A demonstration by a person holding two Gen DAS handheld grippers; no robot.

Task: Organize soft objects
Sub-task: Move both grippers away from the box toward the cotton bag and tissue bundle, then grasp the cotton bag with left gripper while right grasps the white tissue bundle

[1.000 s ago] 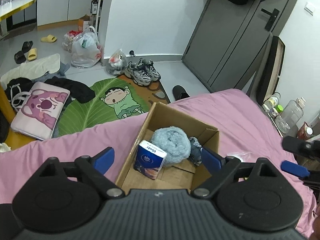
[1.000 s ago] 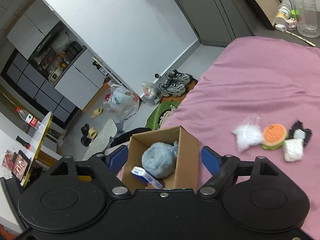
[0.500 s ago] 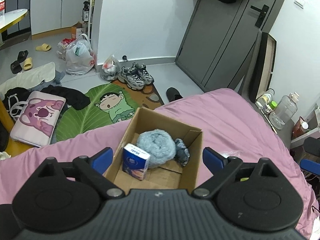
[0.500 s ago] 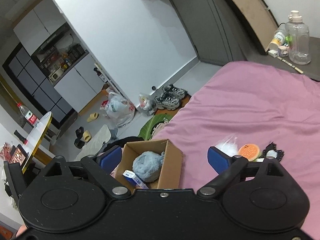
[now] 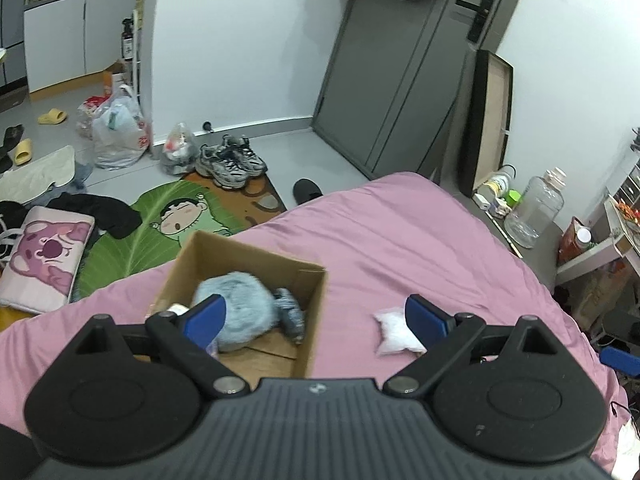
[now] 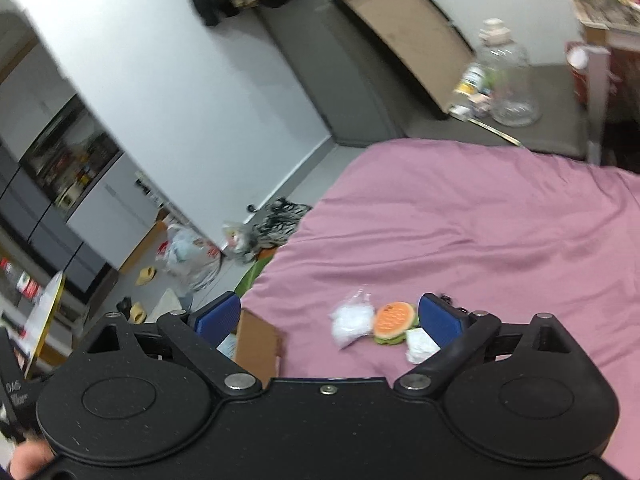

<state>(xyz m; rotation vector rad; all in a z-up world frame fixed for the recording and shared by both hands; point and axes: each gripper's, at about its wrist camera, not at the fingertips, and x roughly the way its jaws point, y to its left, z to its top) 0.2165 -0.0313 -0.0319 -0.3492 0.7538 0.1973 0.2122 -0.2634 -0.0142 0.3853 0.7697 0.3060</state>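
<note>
Two spread grippers (image 5: pixel 314 316) (image 6: pixel 330 318) above pink bed (image 5: pixel 400 232)

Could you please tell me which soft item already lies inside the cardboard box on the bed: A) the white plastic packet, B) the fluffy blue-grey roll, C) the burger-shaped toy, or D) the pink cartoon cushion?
B: the fluffy blue-grey roll sits inside the cardboard box, while the burger-shaped toy lies out on the pink bedsheet.

Pink bed (image 5: pixel 400 240), grey door (image 5: pixel 400 80), white walls (image 5: pixel 240 40)
</note>
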